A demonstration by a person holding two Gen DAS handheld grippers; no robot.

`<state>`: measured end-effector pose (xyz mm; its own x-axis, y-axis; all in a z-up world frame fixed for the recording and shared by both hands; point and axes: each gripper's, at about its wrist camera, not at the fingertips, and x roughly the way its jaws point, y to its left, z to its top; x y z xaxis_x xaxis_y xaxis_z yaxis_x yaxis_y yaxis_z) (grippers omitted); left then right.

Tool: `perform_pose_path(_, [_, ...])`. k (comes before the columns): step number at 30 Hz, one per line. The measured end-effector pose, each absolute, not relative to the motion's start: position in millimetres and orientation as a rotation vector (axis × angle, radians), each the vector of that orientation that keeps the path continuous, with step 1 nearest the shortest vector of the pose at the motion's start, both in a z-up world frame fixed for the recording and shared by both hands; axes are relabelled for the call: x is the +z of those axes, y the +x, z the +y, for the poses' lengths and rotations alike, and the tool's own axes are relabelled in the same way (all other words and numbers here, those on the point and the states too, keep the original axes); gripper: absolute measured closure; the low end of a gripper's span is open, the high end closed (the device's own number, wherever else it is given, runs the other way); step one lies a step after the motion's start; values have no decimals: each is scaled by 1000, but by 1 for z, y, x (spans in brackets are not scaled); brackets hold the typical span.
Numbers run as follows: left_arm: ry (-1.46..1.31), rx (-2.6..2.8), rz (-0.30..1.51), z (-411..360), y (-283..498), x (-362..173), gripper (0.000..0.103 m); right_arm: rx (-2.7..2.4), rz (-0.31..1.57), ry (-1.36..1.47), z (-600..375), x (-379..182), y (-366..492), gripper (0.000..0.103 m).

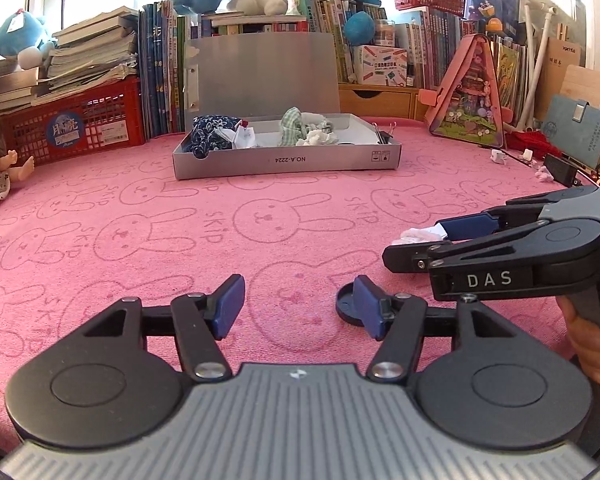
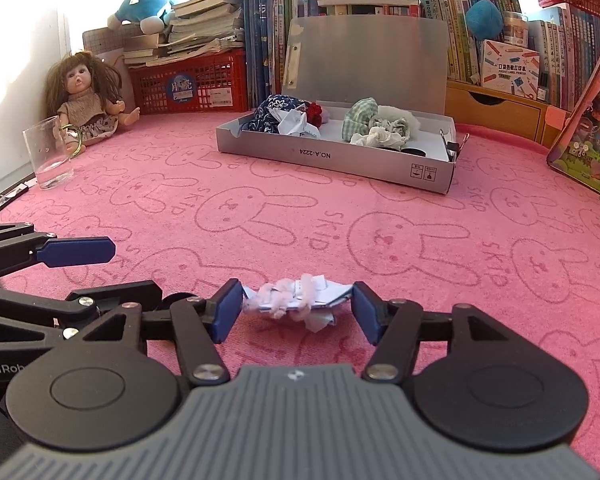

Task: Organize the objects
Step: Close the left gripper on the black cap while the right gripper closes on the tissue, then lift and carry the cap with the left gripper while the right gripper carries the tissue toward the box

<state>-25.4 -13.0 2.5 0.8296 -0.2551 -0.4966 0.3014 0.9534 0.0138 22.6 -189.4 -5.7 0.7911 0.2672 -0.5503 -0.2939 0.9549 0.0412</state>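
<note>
Pick-up step in hand: right gripper (image 2: pixel 298 312) closed onto a crumpled pink-and-white paper scrap (image 2: pixel 296 300) on the pink bunny-print cloth (image 2: pixel 380 240), well in front of the open grey cardboard box (image 2: pixel 332 156). Left gripper (image 1: pixel 298 306) beside it, half-open and empty. Next, probably: lifting and carrying to that box.

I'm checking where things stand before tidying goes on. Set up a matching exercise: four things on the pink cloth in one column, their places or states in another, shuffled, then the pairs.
Things:
1. doll
2. glass mug
3. grey box
4. crumpled paper

Places or states:
A. lid up, cloth scraps inside
B. between the jaws of the right gripper
C. sitting against the far left wall by the red crate
D. empty, upright, in front of the doll

Pairs: 1-C, 2-D, 3-A, 4-B
</note>
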Motion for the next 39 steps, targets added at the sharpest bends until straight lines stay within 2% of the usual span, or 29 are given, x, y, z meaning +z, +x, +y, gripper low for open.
perform_pose_path(13, [105, -314, 529, -30, -26, -13, 35, 171, 547, -35, -207, -6, -2, 42])
perform_pose_path(17, [110, -280, 512, -32, -22, -13, 43, 123, 529, -8, -208, -9, -10, 40])
perform_pose_path(20, [110, -221, 505, -30, -14, -14, 43, 75, 510, 2, -207, -11, -13, 40])
perform_pose_path(29, [61, -149, 508, -20, -7, -15, 42, 35, 495, -19, -200, -20, -12, 25])
perform_pose_path(33, [62, -133, 503, -20, -8, -17, 37, 8, 486, -39, -198, -24, -12, 19])
perform_pose_path(39, [62, -127, 498, -20, -8, -17, 35, 11, 472, -63, -194, -28, -13, 18])
